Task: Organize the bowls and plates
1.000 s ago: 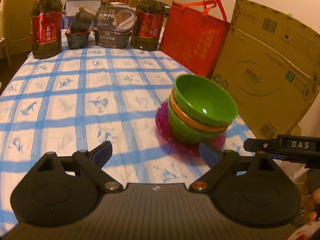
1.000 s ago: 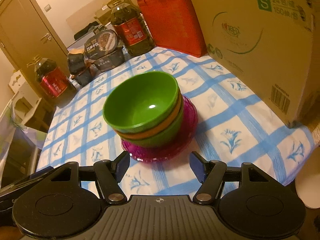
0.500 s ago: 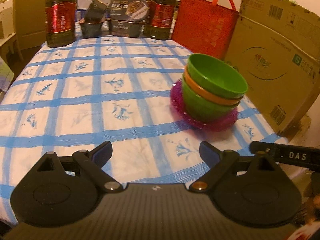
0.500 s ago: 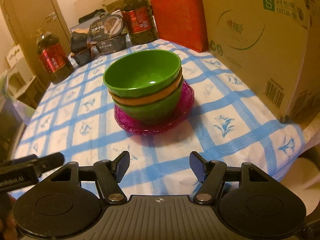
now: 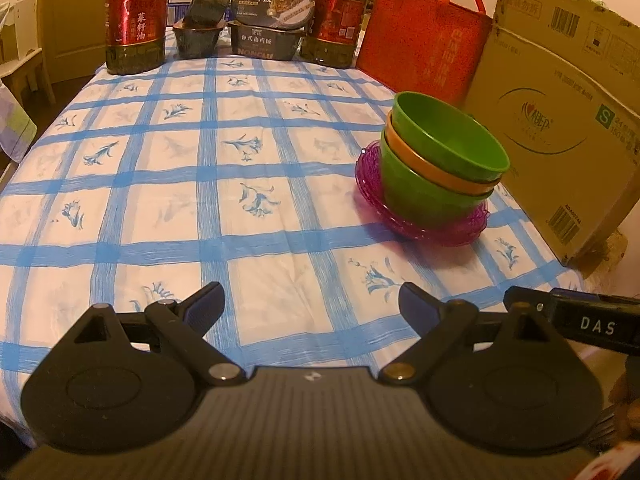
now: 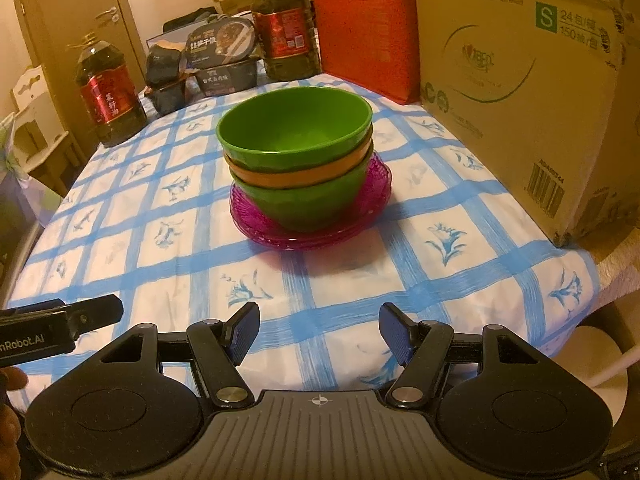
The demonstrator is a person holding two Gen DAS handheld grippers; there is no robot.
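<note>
I am holding my left claw (image 5: 311, 304) and right claw (image 6: 319, 327) wide open and empty over the bench (image 6: 400, 280), facing the stacked bowls (image 6: 298, 160) sitting on the pink plates (image 6: 256, 220); stacking is looking finished, so next I am likely just backing off.

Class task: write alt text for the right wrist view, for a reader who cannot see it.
Three nested bowls, green, orange and green, sit on stacked pink plates on a blue-checked tablecloth. The right hand-held gripper is open and empty in the foreground, short of the stack. Behind stand oil bottles, a red bag and a cardboard box.
</note>
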